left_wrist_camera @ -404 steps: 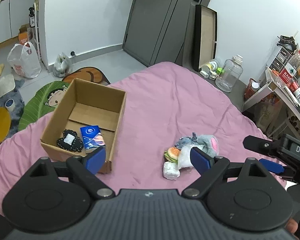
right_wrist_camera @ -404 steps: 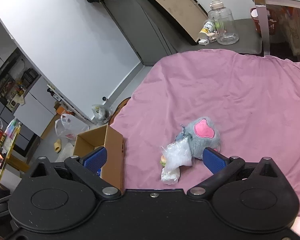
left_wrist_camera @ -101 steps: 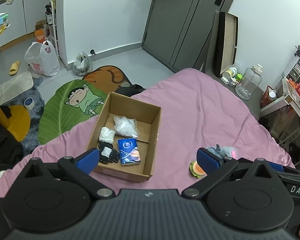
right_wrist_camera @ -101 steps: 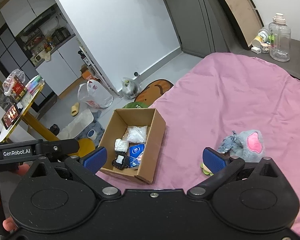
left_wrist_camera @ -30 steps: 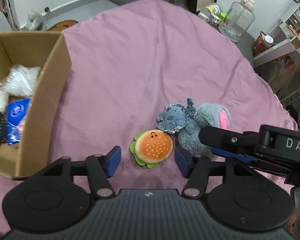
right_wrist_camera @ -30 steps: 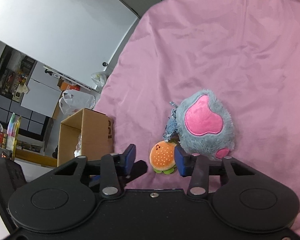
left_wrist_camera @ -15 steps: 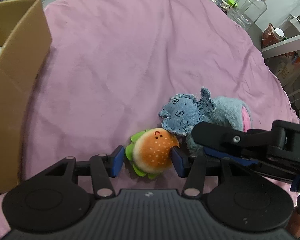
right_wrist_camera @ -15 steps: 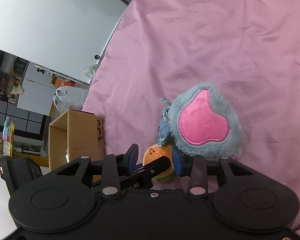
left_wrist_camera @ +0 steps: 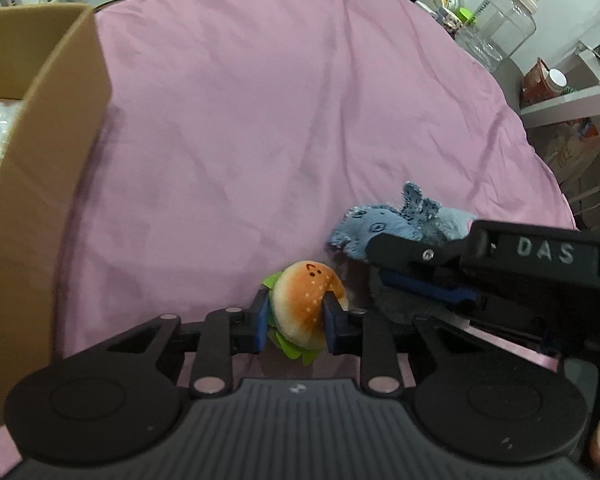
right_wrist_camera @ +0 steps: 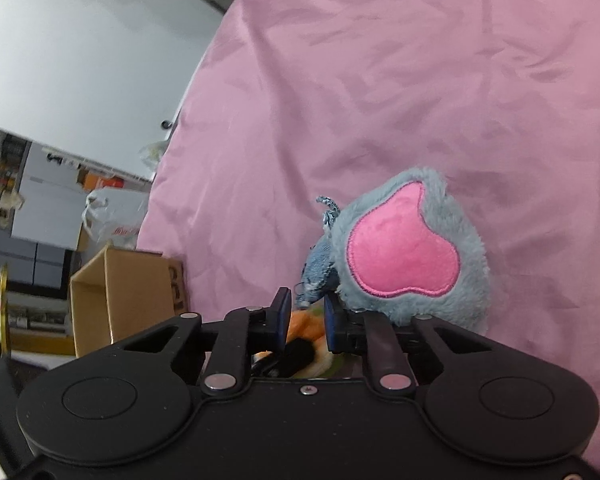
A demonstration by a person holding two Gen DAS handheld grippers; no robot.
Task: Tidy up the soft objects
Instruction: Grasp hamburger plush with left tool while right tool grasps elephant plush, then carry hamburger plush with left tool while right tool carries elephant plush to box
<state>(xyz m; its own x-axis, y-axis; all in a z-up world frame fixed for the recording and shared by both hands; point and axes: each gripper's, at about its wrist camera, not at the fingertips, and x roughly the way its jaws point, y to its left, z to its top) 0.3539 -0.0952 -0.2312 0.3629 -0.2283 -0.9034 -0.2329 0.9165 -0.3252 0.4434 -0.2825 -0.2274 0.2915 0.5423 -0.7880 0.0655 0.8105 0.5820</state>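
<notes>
A small burger plush (left_wrist_camera: 304, 288) lies on the pink bedspread (left_wrist_camera: 260, 120). My left gripper (left_wrist_camera: 296, 309) is closing, and its blue pads press into the burger's two sides. Just to its right is a blue denim toy (left_wrist_camera: 380, 222) leaning on a grey furry plush (right_wrist_camera: 404, 256) with a pink heart patch. My right gripper (right_wrist_camera: 305, 301) is also closing, with its jaws narrow and the lower end of the denim toy (right_wrist_camera: 318, 272) pinched between the pads. It reaches in from the right (left_wrist_camera: 380, 268), and its body hides part of the grey plush.
An open cardboard box (left_wrist_camera: 40, 200) holding a white bag stands at the left on the bed (right_wrist_camera: 132, 284). Beyond the bed's far right edge are a clear plastic jar (left_wrist_camera: 500, 20) and a shelf (left_wrist_camera: 560, 100). A white shopping bag (right_wrist_camera: 112, 216) lies on the floor.
Both grippers have sunk closer to the toys and narrowed their jaws. The left pads now squeeze the burger; the right pads have drawn in around the denim toy's end.
</notes>
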